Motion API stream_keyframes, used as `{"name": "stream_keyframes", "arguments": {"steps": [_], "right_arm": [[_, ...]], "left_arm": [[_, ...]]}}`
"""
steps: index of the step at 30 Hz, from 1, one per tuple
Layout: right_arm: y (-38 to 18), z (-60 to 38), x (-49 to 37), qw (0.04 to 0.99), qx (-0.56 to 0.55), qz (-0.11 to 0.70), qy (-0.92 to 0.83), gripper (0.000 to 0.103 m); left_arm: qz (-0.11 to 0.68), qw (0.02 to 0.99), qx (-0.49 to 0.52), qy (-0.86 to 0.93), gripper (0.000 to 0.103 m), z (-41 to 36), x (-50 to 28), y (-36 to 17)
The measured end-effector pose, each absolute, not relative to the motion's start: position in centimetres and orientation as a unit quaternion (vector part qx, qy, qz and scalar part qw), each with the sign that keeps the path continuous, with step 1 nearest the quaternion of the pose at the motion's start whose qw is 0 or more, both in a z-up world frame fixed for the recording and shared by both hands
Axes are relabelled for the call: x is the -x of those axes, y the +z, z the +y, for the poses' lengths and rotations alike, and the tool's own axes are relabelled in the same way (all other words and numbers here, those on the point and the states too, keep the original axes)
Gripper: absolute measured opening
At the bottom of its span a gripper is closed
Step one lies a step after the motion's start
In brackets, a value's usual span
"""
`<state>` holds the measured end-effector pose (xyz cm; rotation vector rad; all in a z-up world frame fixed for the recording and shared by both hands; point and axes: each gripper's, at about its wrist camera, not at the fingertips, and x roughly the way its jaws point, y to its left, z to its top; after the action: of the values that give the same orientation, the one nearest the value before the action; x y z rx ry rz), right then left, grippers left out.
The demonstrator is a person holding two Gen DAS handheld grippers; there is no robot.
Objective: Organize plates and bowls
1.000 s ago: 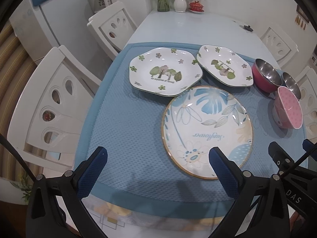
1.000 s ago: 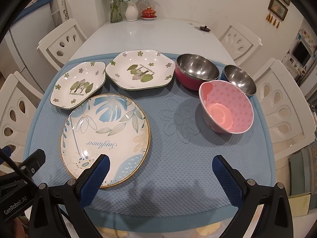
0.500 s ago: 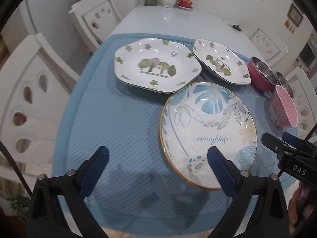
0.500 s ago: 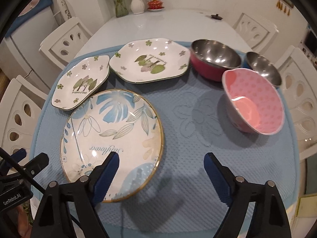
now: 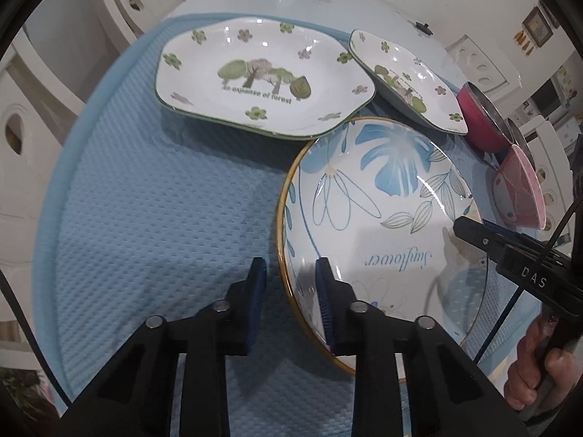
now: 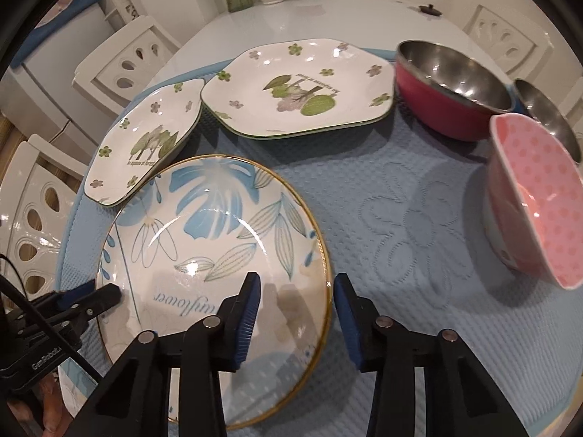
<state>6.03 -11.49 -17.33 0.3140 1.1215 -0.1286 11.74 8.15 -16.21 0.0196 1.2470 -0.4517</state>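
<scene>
Round blue-leaf plate (image 5: 382,218) flat on blue mat (image 5: 145,218) on desk (image 6: 328,14), near edge, between both tools; left hand-held gripper (image 5: 289,273) straddling plate's left rim, one pad inside, one outside on mat, jaws just closing, narrow gap, rim between, contact unclear; right hand-held gripper (image 6: 297,284) astride right rim, jaws just closing, wider, pads apart from rim; two forest plates (image 6: 298,87) behind; pink bowl (image 6: 539,204) and steel bowls (image 6: 452,87) right.

wrist views close above, sharing round plate (image 5: 382,218)
</scene>
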Motion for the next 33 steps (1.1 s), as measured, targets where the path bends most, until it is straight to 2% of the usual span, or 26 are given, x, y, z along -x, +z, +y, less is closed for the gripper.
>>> {"name": "stream_keyframes", "arguments": {"steps": [9,18,33], "right_arm": [[-18.6,-11.7,-6.7,0.839,-0.132,0.527,-0.028,0.034],[-18.4,-11.3,-5.6,0.846,-0.116,0.521,0.001,0.034],[-16.9,-5.5,-1.8,0.836,-0.135,0.531,0.027,0.034]], "left_arm": [[0.574,0.778,0.023,-0.254,0.019,8.1,-12.7,-17.1],[0.561,0.787,-0.010,-0.257,0.019,8.2,-11.8,-16.6],[0.569,0.800,0.000,-0.189,0.019,14.1,-6.9,-14.6]]}}
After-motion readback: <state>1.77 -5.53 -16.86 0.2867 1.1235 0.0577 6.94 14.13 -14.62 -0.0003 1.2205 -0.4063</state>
